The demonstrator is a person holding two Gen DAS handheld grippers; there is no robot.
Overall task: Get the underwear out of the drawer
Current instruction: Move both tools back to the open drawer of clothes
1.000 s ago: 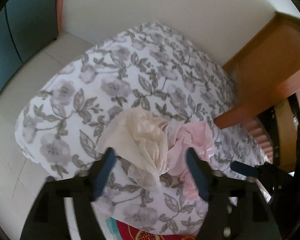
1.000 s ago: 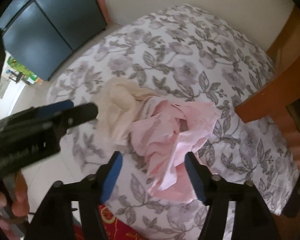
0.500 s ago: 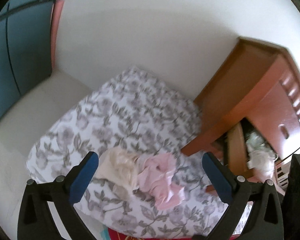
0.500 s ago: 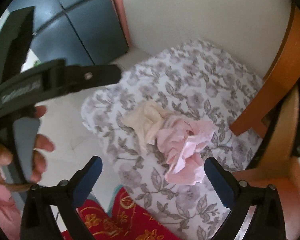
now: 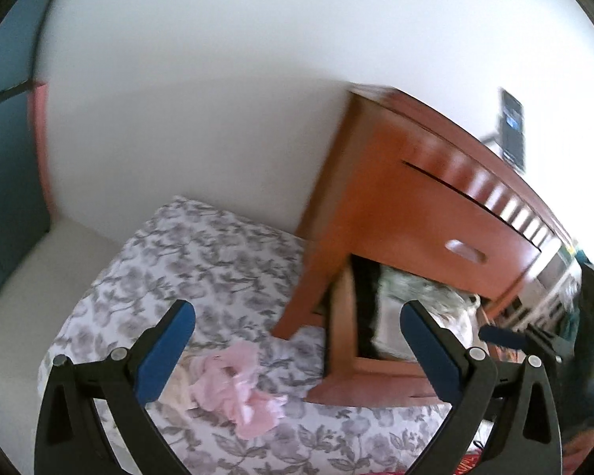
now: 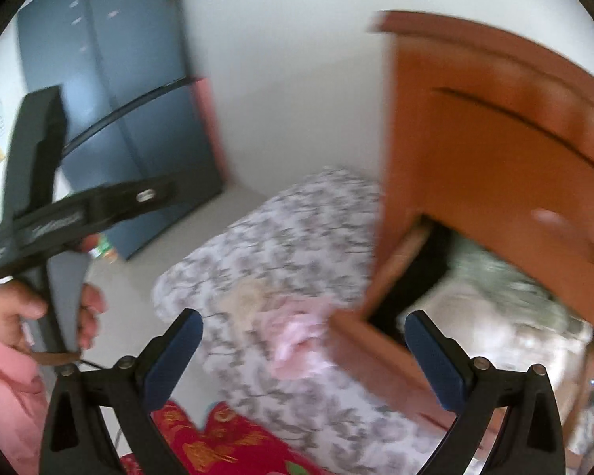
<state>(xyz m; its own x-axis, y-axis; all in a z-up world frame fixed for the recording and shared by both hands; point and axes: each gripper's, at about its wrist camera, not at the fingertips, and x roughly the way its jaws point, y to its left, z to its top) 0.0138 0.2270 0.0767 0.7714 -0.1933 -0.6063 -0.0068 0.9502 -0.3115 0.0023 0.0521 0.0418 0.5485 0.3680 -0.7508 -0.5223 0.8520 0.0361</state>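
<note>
Pink underwear (image 5: 237, 384) and a cream piece (image 5: 178, 390) lie crumpled on the floral bedspread (image 5: 202, 261), also seen as pink underwear (image 6: 297, 336) and a cream piece (image 6: 245, 297) in the right wrist view. The wooden dresser (image 5: 408, 206) has its lower drawer (image 5: 360, 376) pulled out, with pale clothes (image 5: 427, 297) inside. My left gripper (image 5: 297, 340) hangs well above the bed, wide open, with nothing between its jaws. My right gripper (image 6: 303, 352) is likewise open and holds nothing, above the bed's edge and the drawer (image 6: 372, 352).
A dark blue cabinet (image 6: 111, 91) stands at the back left by the white wall. A red patterned cloth (image 6: 217, 443) lies below the bed's near edge. A hand in a pink sleeve (image 6: 23, 316) holds the left gripper's handle. A phone (image 5: 513, 134) stands on the dresser.
Both grippers let go of the underwear, opened wide and rose away from the bed. The views swung right, so the dresser and open drawer came into sight.
</note>
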